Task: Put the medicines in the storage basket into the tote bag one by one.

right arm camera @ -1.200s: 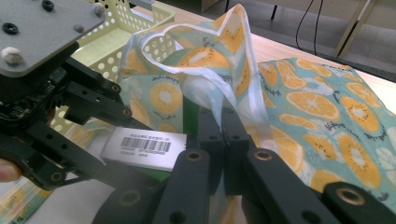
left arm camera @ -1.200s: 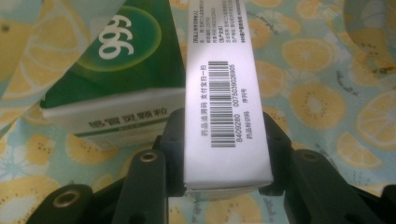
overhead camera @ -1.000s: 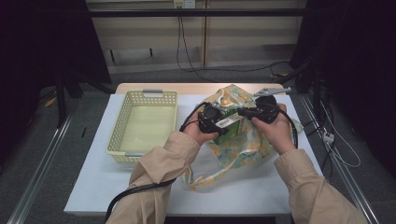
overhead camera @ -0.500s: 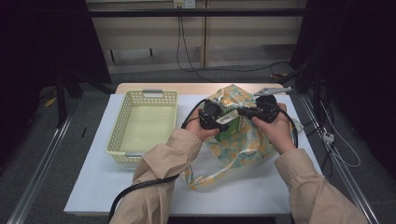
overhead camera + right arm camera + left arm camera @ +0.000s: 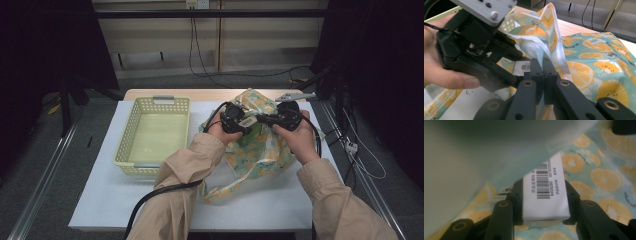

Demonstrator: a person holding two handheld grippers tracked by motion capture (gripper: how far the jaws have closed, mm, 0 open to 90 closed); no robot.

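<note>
While the left gripper (image 5: 544,220) has its fingers (image 5: 514,202) pinching the white barcoded box (image 5: 545,192) inside the orange-print bag (image 5: 260,150), the box's long axis runs straight out from them. Just beyond, the right gripper (image 5: 543,67), fingers pressed together on the bag's rim, holds the mouth open; the yellow basket (image 5: 152,167) lies to the left on the worktop

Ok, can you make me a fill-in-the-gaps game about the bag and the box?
1. The left gripper holds a white ___ with a barcode.
2. The bag has ___ slices printed on it.
3. The right gripper pinches the bag's ___.
4. The yellow basket lies to the ___ of the bag in the high view.

Missing words: box; orange; edge; left
</note>
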